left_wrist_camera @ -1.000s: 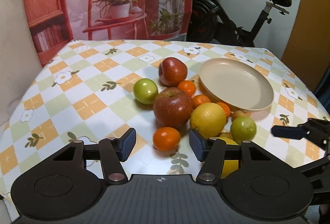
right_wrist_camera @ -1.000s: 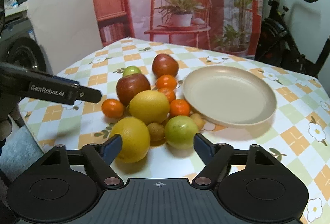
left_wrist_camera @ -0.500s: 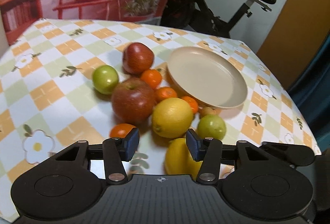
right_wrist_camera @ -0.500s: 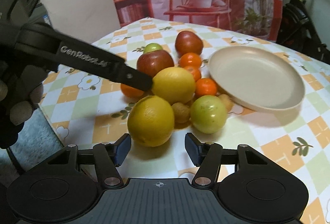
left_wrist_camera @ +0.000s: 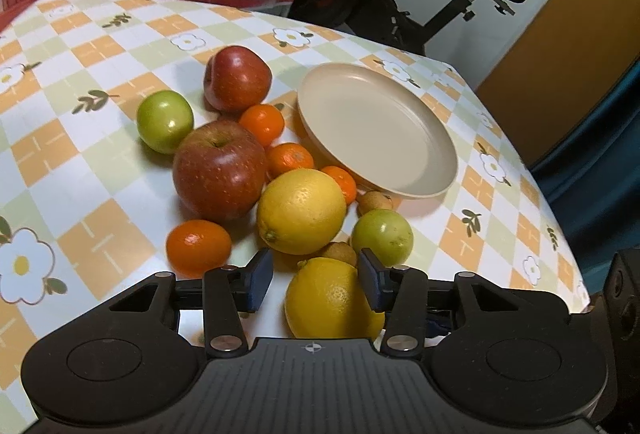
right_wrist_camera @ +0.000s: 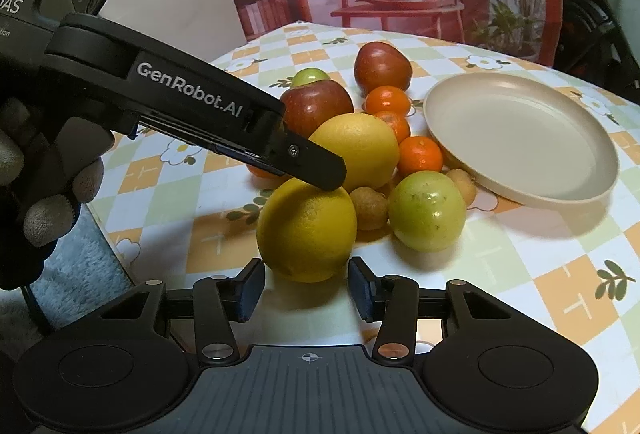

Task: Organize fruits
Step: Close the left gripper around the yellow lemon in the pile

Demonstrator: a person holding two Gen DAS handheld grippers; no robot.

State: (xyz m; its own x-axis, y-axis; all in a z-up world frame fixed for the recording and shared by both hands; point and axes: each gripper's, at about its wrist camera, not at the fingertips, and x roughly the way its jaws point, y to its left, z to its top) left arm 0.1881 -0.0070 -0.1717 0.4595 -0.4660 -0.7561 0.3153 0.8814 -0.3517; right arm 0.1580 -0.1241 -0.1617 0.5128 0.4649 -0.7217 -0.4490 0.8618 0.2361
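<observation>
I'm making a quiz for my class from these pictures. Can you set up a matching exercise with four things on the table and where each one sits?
1. beige round plate
2. near yellow lemon
3. far dark red apple
4. small brown round fruit

A. between lemon and green fruit
B. behind the mandarins
C. beside the fruit pile, empty
D. nearest the right hand-held gripper

Pairs: 1-C, 2-D, 3-B, 4-A

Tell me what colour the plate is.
The plate is plain beige, seen best in the left wrist view.
</observation>
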